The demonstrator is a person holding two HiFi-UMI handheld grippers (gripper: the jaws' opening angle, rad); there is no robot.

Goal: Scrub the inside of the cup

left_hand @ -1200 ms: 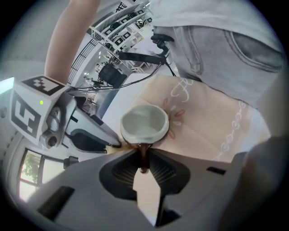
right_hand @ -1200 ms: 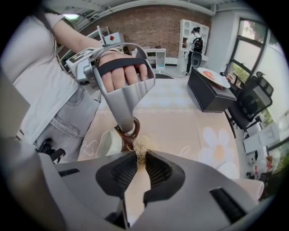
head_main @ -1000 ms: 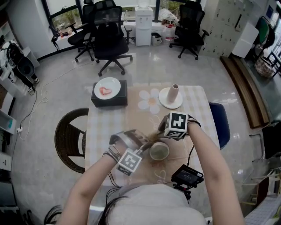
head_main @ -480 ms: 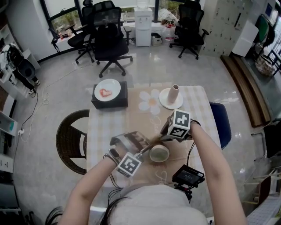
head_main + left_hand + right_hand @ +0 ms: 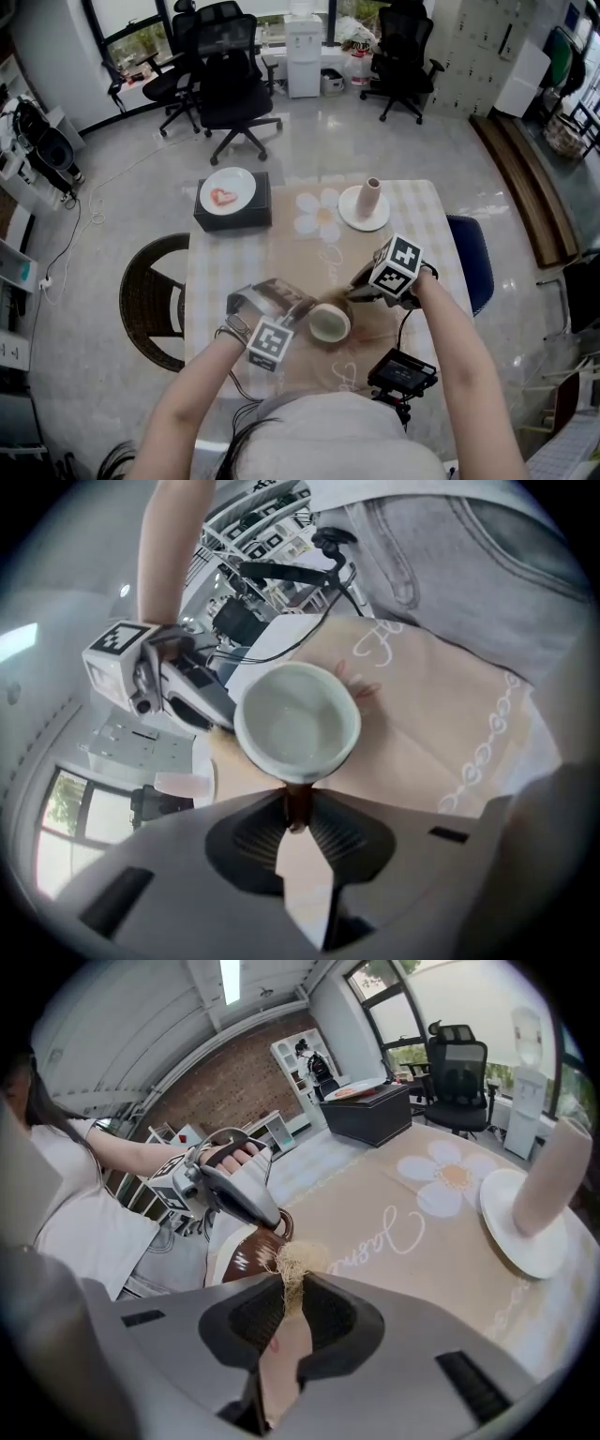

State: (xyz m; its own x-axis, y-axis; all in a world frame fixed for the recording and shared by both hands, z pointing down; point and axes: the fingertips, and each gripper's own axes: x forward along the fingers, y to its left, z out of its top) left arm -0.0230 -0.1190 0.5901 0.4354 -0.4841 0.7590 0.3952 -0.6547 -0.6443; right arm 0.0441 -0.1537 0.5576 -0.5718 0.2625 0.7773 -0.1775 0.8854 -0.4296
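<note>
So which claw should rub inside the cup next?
Right. The right claw already pinches the scrubber near the cup; the left claw holds the cup by its handle.

The head view looks from high above, steeply down on the whole worktop (image 5: 281,253), facing its far edge and the office chairs (image 5: 230,70) beyond. The left gripper (image 5: 295,810) view sits close behind its jaws, facing the worktop's near edge and the person (image 5: 469,574). The right gripper (image 5: 292,1290) view sits low over the worktop, facing its far left corner. All three views share the cup (image 5: 329,322), and each gripper view shows the other gripper.
</note>
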